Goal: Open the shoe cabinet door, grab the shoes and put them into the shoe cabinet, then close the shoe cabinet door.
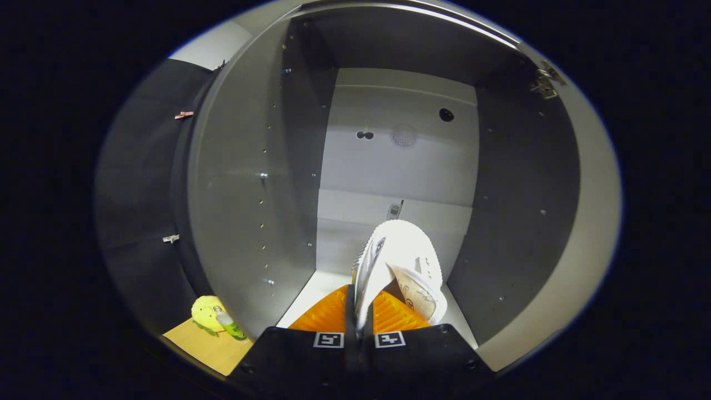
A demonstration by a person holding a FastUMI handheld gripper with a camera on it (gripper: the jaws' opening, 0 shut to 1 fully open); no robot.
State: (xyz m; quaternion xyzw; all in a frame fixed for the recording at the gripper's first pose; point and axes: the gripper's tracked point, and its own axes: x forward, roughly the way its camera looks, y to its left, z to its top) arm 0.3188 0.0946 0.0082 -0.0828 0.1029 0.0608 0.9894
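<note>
A white shoe (pixel 408 261) hangs from my gripper (pixel 361 311), toe pointing away into the open shoe cabinet (pixel 400 166). Both orange fingers (pixel 328 314) press on the shoe's side wall at its opening, so the gripper is shut on it. The shoe is tilted on its side and held above the cabinet's white floor (pixel 311 294), between the two dark side walls. The cabinet's pale back wall (pixel 389 161) lies well beyond the shoe's toe. Whether the shoe touches the floor is hidden by the fingers.
The cabinet's left side panel (pixel 239 183) stands close on the left, the right wall (pixel 522 194) and its hinge (pixel 547 83) on the right. Outside the cabinet to the lower left, a yellow-green object (pixel 211 314) lies on a tan floor (pixel 208 347).
</note>
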